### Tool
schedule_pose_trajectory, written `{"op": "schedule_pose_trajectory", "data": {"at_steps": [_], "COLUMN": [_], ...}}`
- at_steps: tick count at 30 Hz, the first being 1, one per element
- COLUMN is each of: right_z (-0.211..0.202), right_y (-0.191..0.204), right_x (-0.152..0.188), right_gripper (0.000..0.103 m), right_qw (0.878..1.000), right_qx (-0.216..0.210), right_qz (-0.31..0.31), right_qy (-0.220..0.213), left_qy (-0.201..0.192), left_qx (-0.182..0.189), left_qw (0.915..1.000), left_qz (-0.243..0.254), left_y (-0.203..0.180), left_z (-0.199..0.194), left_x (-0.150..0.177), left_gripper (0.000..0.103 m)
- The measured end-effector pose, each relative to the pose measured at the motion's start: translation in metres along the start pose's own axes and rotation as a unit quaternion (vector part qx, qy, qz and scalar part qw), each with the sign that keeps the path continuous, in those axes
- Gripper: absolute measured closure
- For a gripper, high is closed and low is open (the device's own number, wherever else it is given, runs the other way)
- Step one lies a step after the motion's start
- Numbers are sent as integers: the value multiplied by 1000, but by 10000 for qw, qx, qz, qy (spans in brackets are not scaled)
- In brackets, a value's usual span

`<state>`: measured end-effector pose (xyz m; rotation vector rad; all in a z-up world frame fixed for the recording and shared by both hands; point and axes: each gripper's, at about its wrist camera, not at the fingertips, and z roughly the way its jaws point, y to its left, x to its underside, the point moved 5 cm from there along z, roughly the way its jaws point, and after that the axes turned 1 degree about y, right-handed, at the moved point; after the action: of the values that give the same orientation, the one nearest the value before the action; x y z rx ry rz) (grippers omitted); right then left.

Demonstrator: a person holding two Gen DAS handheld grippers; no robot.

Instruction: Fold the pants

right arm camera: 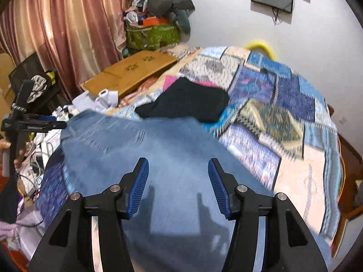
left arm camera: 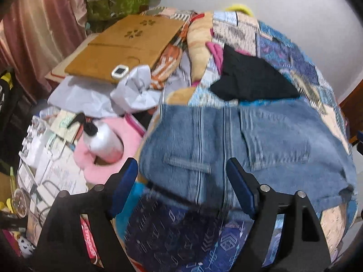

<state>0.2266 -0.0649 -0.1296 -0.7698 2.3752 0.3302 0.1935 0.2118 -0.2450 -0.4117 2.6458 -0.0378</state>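
Left wrist view: left gripper (left arm camera: 181, 170) jaws spread wide, gripping nothing, above jeans (left arm camera: 238, 149) lying mid-frame on the patchwork bedspread (left arm camera: 295, 56). Black garment (left arm camera: 249, 77) just beyond.

Right wrist view: right gripper (right arm camera: 178, 170) jaws released, empty, over jeans (right arm camera: 158, 158) filling lower centre.

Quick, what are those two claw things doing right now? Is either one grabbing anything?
Left gripper: open, holding nothing, over the light blue denim pants.
Right gripper: open, holding nothing, above the same pants.
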Motion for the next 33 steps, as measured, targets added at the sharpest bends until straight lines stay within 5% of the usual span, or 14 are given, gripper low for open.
{"op": "schedule_pose_trajectory", "data": {"at_steps": [9,14,18,20,22,24,26,33], "right_z": [1,12,16,19,22,21,17,0], "right_y": [30,33,33,35,41,43,45,56], "right_x": [54,66,60,56,55,53,51,51], "right_gripper": [52,52,52,61,71,78,84,92], "right_qw": [9990,9988,9993,9994,9996,9997,9998,9991], "right_qx": [-233,-142,-167,-173,-75,-60,-109,-315], "right_qz": [-145,-178,-37,-63,-145,-147,-129,-293], "right_qy": [344,426,345,278,243,158,61,-37], "left_qy": [361,704,572,463,347,193,3,-856], "left_qx": [337,1063,1106,1049,844,762,608,193], "left_qw": [9986,9903,9906,9914,9936,9943,9953,9958], "left_qz": [-215,-549,-563,-632,-667,-720,-748,-260], "left_y": [-15,-25,-30,-29,-24,-19,-13,-16], "left_z": [16,28,32,33,33,31,24,-20], "left_x": [32,34,27,24,22,18,16,10], "left_gripper": [22,22,24,32,57,67,89,90]}}
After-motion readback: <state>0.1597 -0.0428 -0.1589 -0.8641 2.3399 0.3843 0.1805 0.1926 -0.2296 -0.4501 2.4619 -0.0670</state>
